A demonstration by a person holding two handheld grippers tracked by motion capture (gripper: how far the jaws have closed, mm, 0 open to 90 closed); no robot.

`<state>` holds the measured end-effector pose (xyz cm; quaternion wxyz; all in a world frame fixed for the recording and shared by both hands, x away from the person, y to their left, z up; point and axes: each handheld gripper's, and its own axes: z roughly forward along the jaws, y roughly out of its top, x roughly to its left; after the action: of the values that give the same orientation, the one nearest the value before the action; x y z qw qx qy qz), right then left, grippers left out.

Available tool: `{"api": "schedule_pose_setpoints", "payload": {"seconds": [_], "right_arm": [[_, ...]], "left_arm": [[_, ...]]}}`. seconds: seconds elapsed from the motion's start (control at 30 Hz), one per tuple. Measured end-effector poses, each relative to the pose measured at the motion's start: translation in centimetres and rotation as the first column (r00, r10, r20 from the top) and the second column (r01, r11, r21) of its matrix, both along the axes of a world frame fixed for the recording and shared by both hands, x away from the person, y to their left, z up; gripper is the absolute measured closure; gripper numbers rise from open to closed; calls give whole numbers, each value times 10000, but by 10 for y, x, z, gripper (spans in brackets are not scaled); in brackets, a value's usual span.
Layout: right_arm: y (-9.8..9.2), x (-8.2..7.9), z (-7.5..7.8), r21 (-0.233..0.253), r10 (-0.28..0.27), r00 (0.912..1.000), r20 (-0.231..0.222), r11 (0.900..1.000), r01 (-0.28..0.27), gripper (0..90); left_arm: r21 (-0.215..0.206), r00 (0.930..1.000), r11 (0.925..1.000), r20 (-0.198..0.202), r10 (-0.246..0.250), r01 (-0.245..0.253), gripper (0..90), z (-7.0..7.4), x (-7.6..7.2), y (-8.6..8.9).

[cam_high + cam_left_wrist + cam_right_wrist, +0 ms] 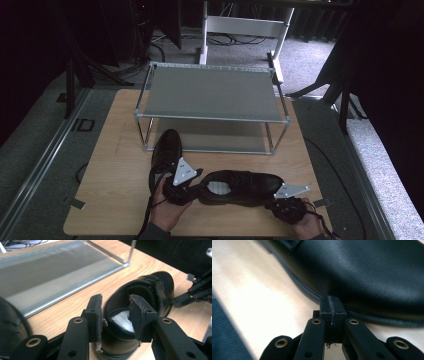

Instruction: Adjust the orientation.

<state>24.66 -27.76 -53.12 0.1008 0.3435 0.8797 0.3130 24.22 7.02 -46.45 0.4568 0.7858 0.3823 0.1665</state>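
Observation:
A black leather shoe (245,186) lies sideways near the table's front edge, its opening and white insole facing up. My left gripper (199,183) is at its heel. In the left gripper view the shoe (155,282) sits between the open jaws of the left gripper (115,302), one pad outside the heel collar and one inside the opening. My right gripper (276,200) is at the toe. In the right gripper view the gripper (332,301) is shut with nothing in it, its tip touching the shoe's (374,272) sole seam. A second black shoe (167,147) points away at the left.
A two-shelf metal shoe rack (210,92) stands at the back of the wooden table (115,165), both shelves bare. Its lower shelf (50,272) lies just beyond the shoes. The table's front edge is close behind both hands. Cables trail off the right side.

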Motion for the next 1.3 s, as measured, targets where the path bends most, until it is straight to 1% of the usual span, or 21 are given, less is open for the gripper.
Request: {"api": "schedule_pose_setpoints", "payload": {"seconds": [0.1, 0.13, 0.2, 0.33, 0.47, 0.6, 0.77, 0.87, 0.97, 1.0, 1.03, 1.07, 1.1, 1.17, 1.23, 1.27, 1.3], "right_arm": [[-2, 14, 0, 8, -443, 9990, 39, 9990, 443, 900], [-2, 17, 0, 18, -522, 9986, 57, 9986, 522, 900], [-2, 28, -1, 58, -758, 9971, 99, 9971, 758, 900], [-1, 43, -2, 209, -1156, 9932, 117, 9931, 1154, 900], [0, 54, -4, 396, -1336, 9910, 97, 9903, 1332, 900], [2, 63, -6, 711, -1552, 9879, 1, 9854, 1548, 899], [11, 79, -7, 999, -1725, 9850, -95, 9799, 1726, 900], [21, 88, -8, 1109, -1650, 9863, -85, 9801, 1649, 900], [33, 94, -8, 1221, -1368, 9906, -37, 9831, 1363, 900], [38, 96, -8, 1239, -1281, 9918, -14, 9841, 1273, 900], [45, 98, -7, 1243, -1160, 9932, 22, 9856, 1148, 900], [47, 98, -7, 1238, -1107, 9938, 60, 9863, 1091, 900], [54, 99, -7, 1264, -966, 9953, 97, 9875, 946, 900], [61, 99, -7, 1300, -756, 9970, 138, 9888, 732, 900], [65, 98, -5, 1328, -580, 9981, 194, 9896, 549, 899], [66, 97, -4, 1242, -593, 9980, 240, 9907, 559, 898], [66, 95, -2, 1272, -604, 9980, 210, 9902, 573, 897]], "left_arm": [[65, 9997, 10000, -228, 18, -16, 622, -5, 4, -1], [44, 9993, 10000, -370, 2, -1, 622, -7, 6, -3], [2, 9987, 10000, -510, -44, 44, 622, -10, 8, -6], [-172, 9976, 9996, -656, -237, 227, 622, -12, 10, -13], [-304, 9954, 9978, -730, -617, 597, 618, -9, 9, -19], [-75, 9919, 9961, -922, -878, 875, 611, -14, 8, -27], [-43, 9873, 9939, -1149, -1100, 1103, 614, -20, 4, -30], [-100, 9842, 9926, -1284, -1216, 1213, 615, -24, 1, -32], [-144, 9825, 9919, -1358, -1271, 1263, 611, -27, -1, -31], [-283, 9810, 9914, -1438, -1305, 1277, 611, -28, -1, -29], [-316, 9805, 9913, -1461, -1312, 1279, 612, -28, -2, -29], [-447, 9785, 9902, -1535, -1376, 1322, 613, -28, -2, -26], [-511, 9780, 9898, -1550, -1395, 1330, 613, -29, -3, -25], [-594, 9797, 9902, -1492, -1339, 1263, 612, -30, -6, -22], [-809, 9810, 9896, -1444, -1297, 1190, 606, -30, -8, -17], [-894, 9820, 9892, -1393, -1275, 1158, 604, -30, -10, -15], [-961, 9827, 9891, -1377, -1241, 1114, 602, -30, -11, -13]]}}
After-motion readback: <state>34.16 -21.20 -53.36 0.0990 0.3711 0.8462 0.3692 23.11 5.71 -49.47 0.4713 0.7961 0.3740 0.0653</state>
